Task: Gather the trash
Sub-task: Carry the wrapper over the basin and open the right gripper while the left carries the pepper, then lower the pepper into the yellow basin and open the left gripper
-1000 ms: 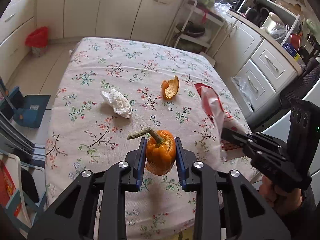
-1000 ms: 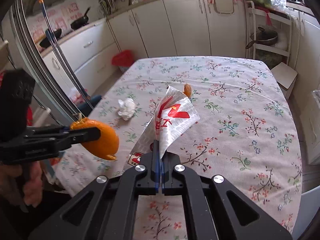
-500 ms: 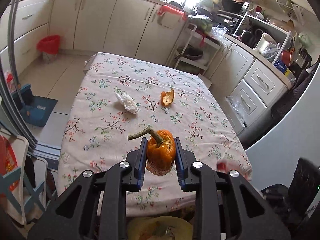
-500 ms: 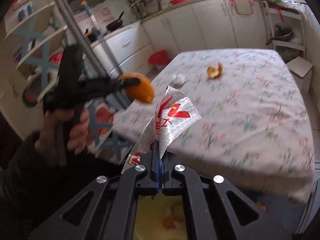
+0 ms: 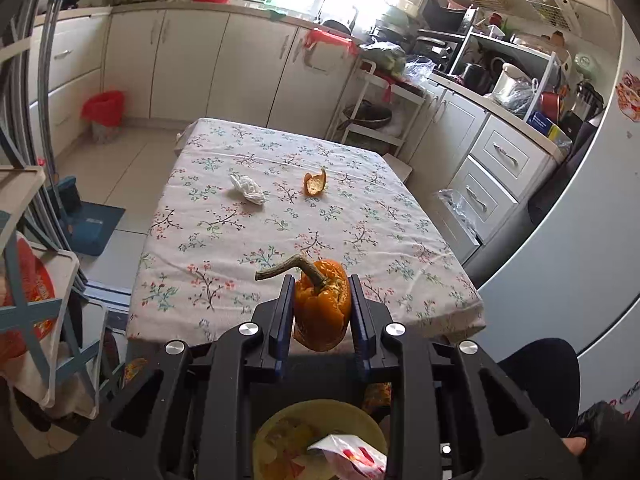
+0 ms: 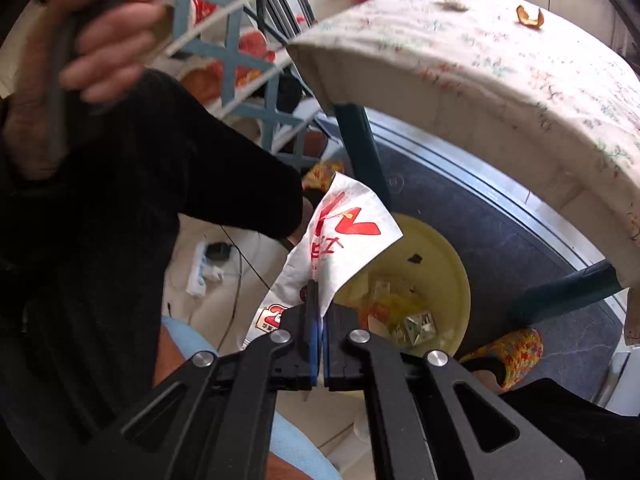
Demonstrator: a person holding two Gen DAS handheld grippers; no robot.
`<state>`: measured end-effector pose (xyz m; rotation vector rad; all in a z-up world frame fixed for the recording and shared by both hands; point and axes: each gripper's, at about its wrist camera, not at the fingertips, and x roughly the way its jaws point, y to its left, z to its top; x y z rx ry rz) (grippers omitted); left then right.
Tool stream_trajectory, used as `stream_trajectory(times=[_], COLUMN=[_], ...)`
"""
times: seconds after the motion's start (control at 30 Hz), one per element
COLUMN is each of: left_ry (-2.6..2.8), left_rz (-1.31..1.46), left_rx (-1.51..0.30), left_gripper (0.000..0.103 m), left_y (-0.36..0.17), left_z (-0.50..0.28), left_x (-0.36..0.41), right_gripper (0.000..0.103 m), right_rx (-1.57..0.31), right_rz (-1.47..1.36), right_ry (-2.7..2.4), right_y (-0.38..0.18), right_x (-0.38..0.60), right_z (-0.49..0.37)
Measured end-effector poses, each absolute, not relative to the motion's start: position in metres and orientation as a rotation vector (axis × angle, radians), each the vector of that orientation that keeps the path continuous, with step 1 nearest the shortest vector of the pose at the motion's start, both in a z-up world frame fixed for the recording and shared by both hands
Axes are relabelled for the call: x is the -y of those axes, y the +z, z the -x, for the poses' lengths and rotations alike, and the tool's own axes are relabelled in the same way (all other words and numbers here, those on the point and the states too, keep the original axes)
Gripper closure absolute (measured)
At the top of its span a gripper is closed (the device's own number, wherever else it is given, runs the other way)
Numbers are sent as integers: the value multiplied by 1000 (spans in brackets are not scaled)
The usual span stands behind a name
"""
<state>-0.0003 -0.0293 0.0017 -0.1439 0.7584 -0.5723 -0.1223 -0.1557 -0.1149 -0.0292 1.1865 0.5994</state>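
Left wrist view: closest to the camera, the left gripper [image 5: 322,312] pinches an orange pepper scrap [image 5: 322,308] with a curled, dried stem between its blue-lined fingers, just as it did a second ago. Directly below, a yellow bin [image 5: 320,440] with scraps inside has come into sight, and a white wrapper with red print [image 5: 356,458] pokes over its rim; neither was visible in this view a second ago. Beyond the fingers lies the table with a floral cloth [image 5: 304,216], now seen from farther back and higher, with its near edge in full view. On it, well apart from the gripper, rest a crumpled white tissue [image 5: 247,188] and, to its right, an orange peel [image 5: 315,183]. A red-lined waste basket [image 5: 103,114] stands on the floor by the far cabinets.

Right wrist view: the right gripper [image 6: 319,354] has its fingers pressed together on the lower edge of the white wrapper with red print [image 6: 344,248]. A second ago it held this wrapper above the tabletop; now it points downward, beside and below the table with a floral cloth [image 6: 480,64], with the wrapper hanging over the yellow bin [image 6: 436,276] on the floor. The bin holds assorted scraps. The person's left hand [image 6: 92,56] is blurred at upper left. The orange peel [image 6: 530,16] sits far off on the tablecloth.
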Motion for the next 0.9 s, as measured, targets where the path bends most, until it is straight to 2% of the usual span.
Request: stream_trajectory(times=[0.37, 0.4, 0.43, 0.47, 0.67, 0.9], left_ry=[-568, -571, -572, -573, -581, -616], left_rz=[181, 185, 185, 184, 175, 113], left_rx=[-764, -765, -766, -769, -796, -907], left_gripper=[79, 79, 79, 79, 79, 79], left_y=[1, 0, 0, 0, -7, -32], left_z=[47, 50, 53, 55, 67, 77], left_x=[2, 0, 0, 0, 2, 25], right_gripper=[97, 94, 87, 71, 67, 54], right_rx=[-1349, -1357, -1364, -1369, -1328, -1140], right_rz=[24, 22, 17, 8, -56, -280], right_ry=[519, 513, 504, 495, 439, 246], right_y=[-150, -151, -153, -152, -143, -113], right_x=[154, 154, 155, 157, 169, 219], right_z=[114, 113, 113, 114, 113, 111])
